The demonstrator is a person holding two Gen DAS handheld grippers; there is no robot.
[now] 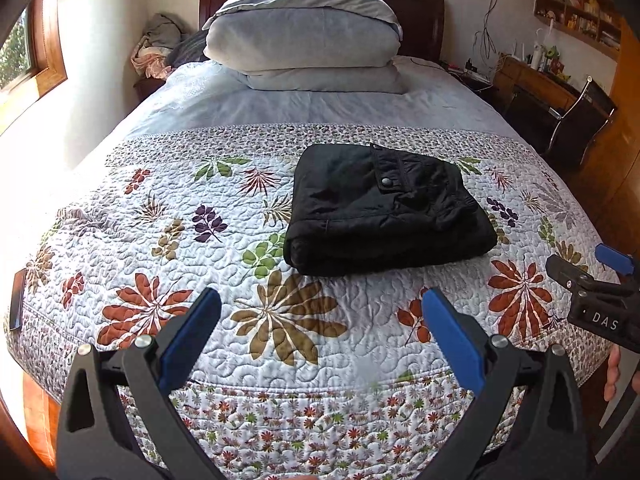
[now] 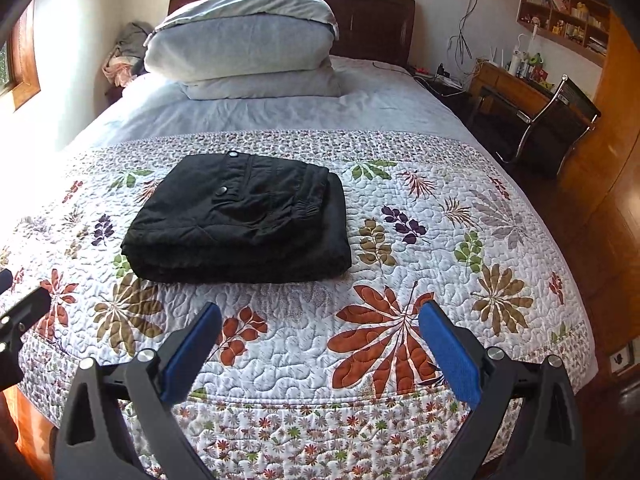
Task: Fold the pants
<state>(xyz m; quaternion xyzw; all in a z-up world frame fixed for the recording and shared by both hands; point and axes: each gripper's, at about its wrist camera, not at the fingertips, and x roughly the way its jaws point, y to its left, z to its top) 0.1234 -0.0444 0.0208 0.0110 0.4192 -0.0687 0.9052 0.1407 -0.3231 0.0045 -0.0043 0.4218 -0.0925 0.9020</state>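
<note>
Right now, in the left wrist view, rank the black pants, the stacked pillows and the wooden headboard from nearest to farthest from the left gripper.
1. Folded black pants, mid-bed, ahead of the left gripper.
2. Stacked pillows, at the bed's head.
3. Wooden headboard, behind the pillows.

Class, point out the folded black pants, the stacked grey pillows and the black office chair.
folded black pants (image 1: 384,216), left wrist view, top layer.
stacked grey pillows (image 1: 300,36), left wrist view, upper pillow.
black office chair (image 2: 560,128), right wrist view, backrest.

Pants (image 1: 386,210) on quilt (image 1: 280,320), before pillows (image 1: 300,36).
</note>
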